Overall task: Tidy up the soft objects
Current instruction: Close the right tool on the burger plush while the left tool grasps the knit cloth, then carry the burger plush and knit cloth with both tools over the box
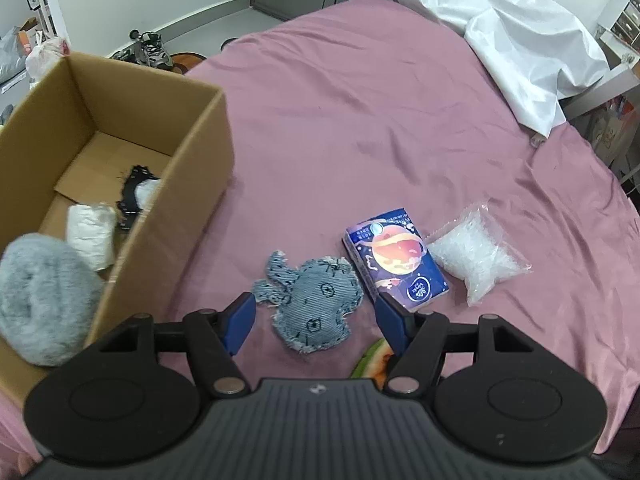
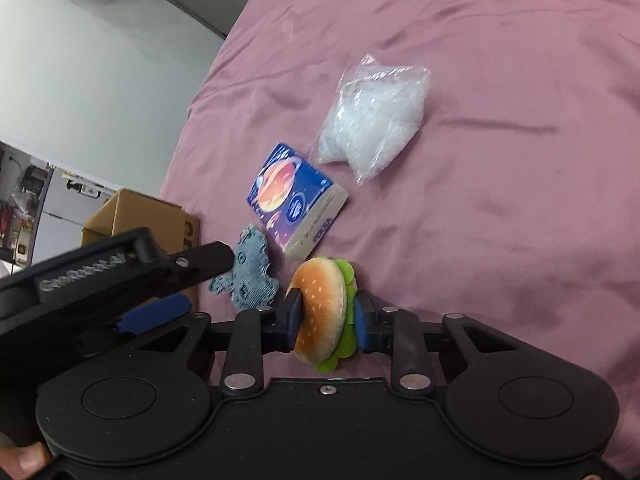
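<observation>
We hold the left gripper (image 1: 316,316) with its jaws spread wide, poised over the denim toy (image 1: 314,300) without touching it. The toy lies flat on the pink bedsheet (image 1: 360,120), just right of the box (image 1: 188,184). Further right of the box come the tissue pack (image 1: 396,258), touching the toy's edge, and then the clear bag (image 1: 474,254). Inside the box sit a grey plush (image 1: 40,296), a white bundle (image 1: 90,232) and a black item (image 1: 134,192). Our right gripper (image 2: 326,314) is clamped on the burger toy (image 2: 324,314) — bun against one finger, lettuce against the other — raised near the denim toy.
</observation>
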`<move>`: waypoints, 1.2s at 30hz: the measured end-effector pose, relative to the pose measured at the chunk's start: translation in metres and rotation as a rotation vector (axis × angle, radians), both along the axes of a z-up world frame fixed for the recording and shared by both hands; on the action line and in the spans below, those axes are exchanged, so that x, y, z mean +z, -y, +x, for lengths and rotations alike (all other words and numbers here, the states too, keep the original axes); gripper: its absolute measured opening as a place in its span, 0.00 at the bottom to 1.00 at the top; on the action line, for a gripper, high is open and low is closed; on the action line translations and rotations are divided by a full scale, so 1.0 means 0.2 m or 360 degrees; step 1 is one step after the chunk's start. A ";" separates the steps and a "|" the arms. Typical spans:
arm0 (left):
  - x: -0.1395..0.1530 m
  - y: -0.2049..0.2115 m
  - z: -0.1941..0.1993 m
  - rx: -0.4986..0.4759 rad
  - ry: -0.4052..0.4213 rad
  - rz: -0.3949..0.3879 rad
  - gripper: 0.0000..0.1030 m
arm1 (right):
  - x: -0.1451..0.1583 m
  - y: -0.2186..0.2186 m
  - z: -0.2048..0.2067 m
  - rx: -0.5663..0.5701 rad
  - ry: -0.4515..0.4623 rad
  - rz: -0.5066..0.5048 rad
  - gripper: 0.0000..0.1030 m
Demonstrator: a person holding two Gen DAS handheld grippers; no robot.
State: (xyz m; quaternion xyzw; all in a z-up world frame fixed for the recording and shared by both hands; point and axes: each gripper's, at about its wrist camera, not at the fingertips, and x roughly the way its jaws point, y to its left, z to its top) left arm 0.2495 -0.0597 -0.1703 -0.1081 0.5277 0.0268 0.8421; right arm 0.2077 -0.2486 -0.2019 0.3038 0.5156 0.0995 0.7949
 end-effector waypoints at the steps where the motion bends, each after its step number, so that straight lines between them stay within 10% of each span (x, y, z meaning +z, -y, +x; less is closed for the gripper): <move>1: -0.02 0.00 0.01 0.0014 -0.0009 -0.0001 0.63 | 0.00 0.01 0.00 -0.0030 0.0012 -0.0008 0.23; 16: -0.20 0.02 0.02 0.0079 0.0005 0.0076 0.63 | 0.01 0.08 0.02 -0.0129 0.0061 -0.0063 0.23; 25: -0.07 0.00 -0.01 0.0081 0.0062 0.0029 0.22 | 0.02 0.06 0.01 -0.0088 0.0077 -0.0079 0.23; 36: 0.09 -0.07 -0.14 0.0091 0.0112 -0.0011 0.12 | 0.11 0.06 -0.07 -0.0056 0.0167 -0.0075 0.23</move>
